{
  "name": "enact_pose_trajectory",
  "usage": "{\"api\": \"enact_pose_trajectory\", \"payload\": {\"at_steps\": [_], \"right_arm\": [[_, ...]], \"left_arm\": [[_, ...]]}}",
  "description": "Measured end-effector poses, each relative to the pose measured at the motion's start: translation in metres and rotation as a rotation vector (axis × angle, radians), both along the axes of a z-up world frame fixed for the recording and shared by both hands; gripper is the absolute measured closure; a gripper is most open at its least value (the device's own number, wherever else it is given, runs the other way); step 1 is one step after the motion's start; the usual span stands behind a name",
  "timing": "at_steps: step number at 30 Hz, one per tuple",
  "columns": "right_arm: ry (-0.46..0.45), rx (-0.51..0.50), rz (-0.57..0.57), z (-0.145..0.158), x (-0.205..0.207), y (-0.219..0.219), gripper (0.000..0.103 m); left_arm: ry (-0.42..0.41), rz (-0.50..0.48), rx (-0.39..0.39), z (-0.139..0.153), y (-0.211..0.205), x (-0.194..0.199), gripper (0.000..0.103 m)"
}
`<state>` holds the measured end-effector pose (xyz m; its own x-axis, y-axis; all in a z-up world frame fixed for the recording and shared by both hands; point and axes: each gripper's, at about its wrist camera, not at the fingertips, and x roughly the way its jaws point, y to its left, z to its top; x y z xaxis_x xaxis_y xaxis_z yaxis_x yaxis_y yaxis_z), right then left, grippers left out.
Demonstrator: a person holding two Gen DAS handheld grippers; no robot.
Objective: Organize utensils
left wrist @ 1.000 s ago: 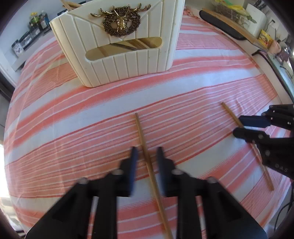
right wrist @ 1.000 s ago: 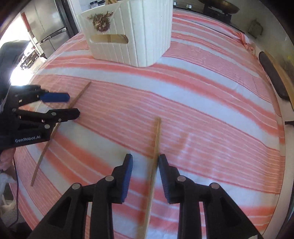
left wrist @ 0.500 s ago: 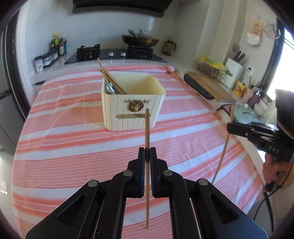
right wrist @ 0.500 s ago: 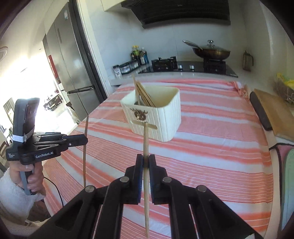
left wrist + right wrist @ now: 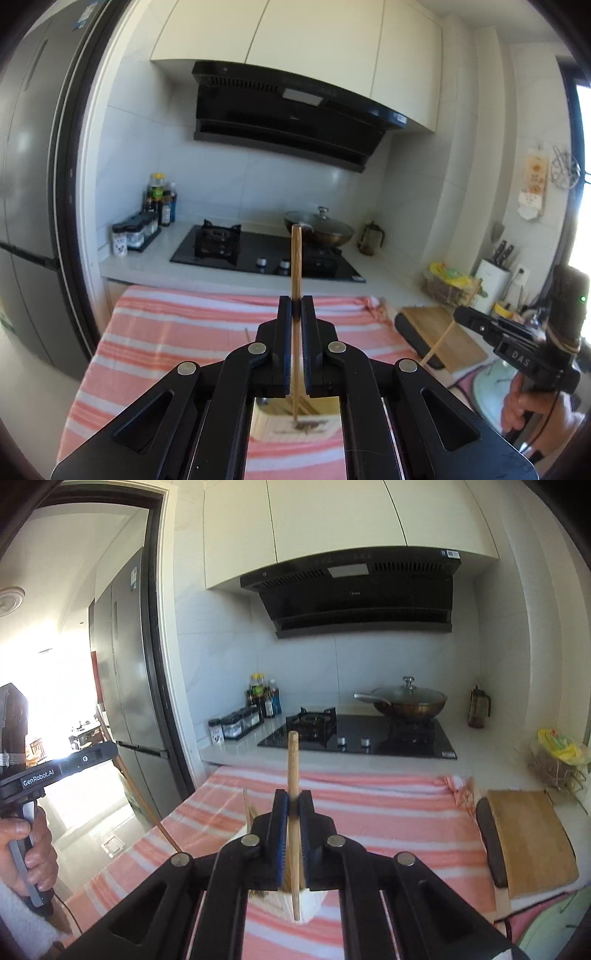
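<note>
Mid-transfer: left gripper (image 5: 295,306) jaws clamped on one upright chopstick (image 5: 296,258), right gripper (image 5: 292,805) jaws clamped on another chopstick (image 5: 293,760), both raised above the cream utensil box (image 5: 308,904) on the near striped table (image 5: 388,812). Next, likely: lowering tips into the box, then releasing. Readable: "GenRobot.AI", "DAS".

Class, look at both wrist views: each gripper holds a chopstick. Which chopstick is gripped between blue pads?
The right gripper's chopstick. Its pads are blue, while the left gripper's pads around the other chopstick look black.
</note>
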<state>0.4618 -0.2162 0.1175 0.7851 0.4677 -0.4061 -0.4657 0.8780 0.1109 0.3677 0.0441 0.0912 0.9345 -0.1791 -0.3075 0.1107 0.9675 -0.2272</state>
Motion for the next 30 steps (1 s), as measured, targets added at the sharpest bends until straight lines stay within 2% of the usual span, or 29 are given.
{"api": "enact_pose_trajectory", "payload": {"at_steps": [3, 5, 10, 14, 15, 16, 17, 18, 19, 20, 21, 22, 24, 26, 28, 30], "right_arm": [[-0.041, 0.006, 0.004, 0.011, 0.028, 0.018, 0.096], [-0.039, -0.016, 0.014, 0.005, 0.045, 0.032, 0.096], [0.07, -0.12, 0.056, -0.049, 0.082, 0.068, 0.096], [0.191, -0.176, 0.08, -0.102, 0.104, 0.086, 0.095], [0.222, -0.163, 0.083, -0.111, 0.108, 0.086, 0.093], [0.245, -0.14, 0.086, -0.116, 0.11, 0.086, 0.093], [0.252, -0.117, 0.082, -0.116, 0.111, 0.083, 0.091], [0.245, -0.094, 0.072, -0.113, 0.107, 0.079, 0.083], [0.233, -0.076, 0.057, -0.107, 0.1, 0.073, 0.068], [0.212, -0.054, 0.046, -0.098, 0.091, 0.067, 0.057], [0.184, -0.033, 0.042, -0.088, 0.08, 0.061, 0.04], [0.148, -0.02, 0.036, -0.077, 0.067, 0.055, 0.033], [0.084, -0.03, 0.017, -0.059, 0.039, 0.044, 0.03], [0.048, -0.052, 0.002, -0.047, 0.008, 0.035, 0.021], [0.028, -0.076, -0.033, -0.042, -0.024, 0.026, 0.012], [0.013, -0.086, -0.066, -0.041, -0.055, 0.019, 0.009]], "left_arm": [[0.036, 0.019, -0.036, -0.008, -0.001, 0.043, 0.1], [0.097, 0.03, -0.045, -0.026, 0.0, 0.067, 0.1], [0.28, 0.028, -0.041, -0.087, -0.003, 0.112, 0.1], [0.363, 0.003, -0.006, -0.121, -0.01, 0.118, 0.098], [0.366, 0.008, 0.014, -0.124, -0.011, 0.115, 0.094], [0.362, 0.008, 0.03, -0.123, -0.011, 0.11, 0.078], [0.348, 0.008, 0.045, -0.12, -0.01, 0.102, 0.057], [0.323, 0.013, 0.06, -0.115, -0.009, 0.091, 0.047], [0.287, 0.026, 0.078, -0.108, -0.008, 0.078, 0.029], [0.246, 0.044, 0.099, -0.101, -0.008, 0.062, 0.016], [0.212, 0.066, 0.12, -0.096, -0.008, 0.047, 0.01], [0.185, 0.089, 0.148, -0.092, -0.01, 0.029, 0.0], [0.122, 0.109, 0.192, -0.088, -0.016, -0.004, 0.001], [0.098, 0.095, 0.225, -0.089, -0.026, -0.036, 0.0], [0.162, 0.05, 0.232, -0.095, -0.037, -0.057, 0.0], [0.183, 0.06, 0.216, -0.098, -0.045, -0.076, 0.0]]}}
